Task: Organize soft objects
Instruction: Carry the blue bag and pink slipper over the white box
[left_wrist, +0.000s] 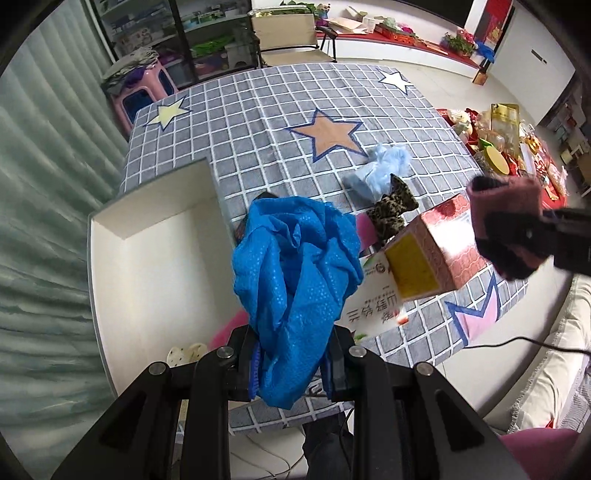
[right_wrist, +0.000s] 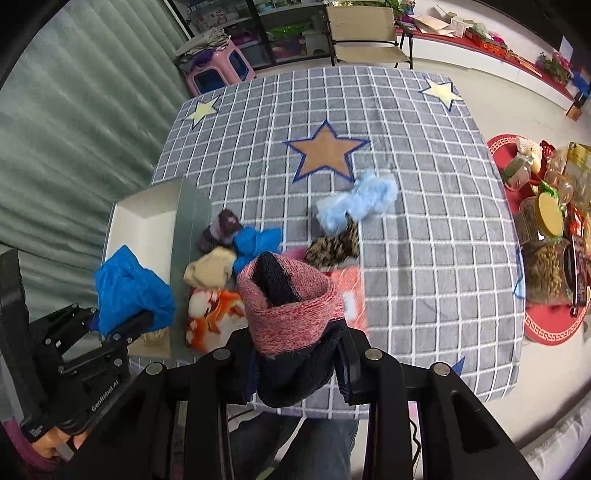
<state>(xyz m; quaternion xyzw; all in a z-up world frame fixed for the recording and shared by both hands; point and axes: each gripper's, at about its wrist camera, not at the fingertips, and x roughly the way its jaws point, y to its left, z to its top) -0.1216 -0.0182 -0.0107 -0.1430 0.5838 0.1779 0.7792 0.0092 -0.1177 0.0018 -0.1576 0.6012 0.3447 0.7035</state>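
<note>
We see the checked, star-patterned tablecloth (right_wrist: 406, 236) carrying a white open box (left_wrist: 147, 266) at its left edge. Our left gripper (left_wrist: 291, 365) is clamped on a crumpled blue cloth (left_wrist: 295, 266) beside that box. Our right gripper (right_wrist: 299, 369) is clamped on a pink and dark sock (right_wrist: 291, 314) above the small pile of soft items (right_wrist: 218, 258).

The tabletop (right_wrist: 424, 240) wears a grey cloth with a white grid and stars. On it lie a shallow white open box (right_wrist: 147, 218) at the left edge, a fluffy pale blue bundle (right_wrist: 358, 201), a leopard-print fabric piece (right_wrist: 334, 245), a beige knitted bundle (right_wrist: 208, 271), a dark purple knitted bundle (right_wrist: 221, 230) and a red patterned carton (left_wrist: 439, 243).
</note>
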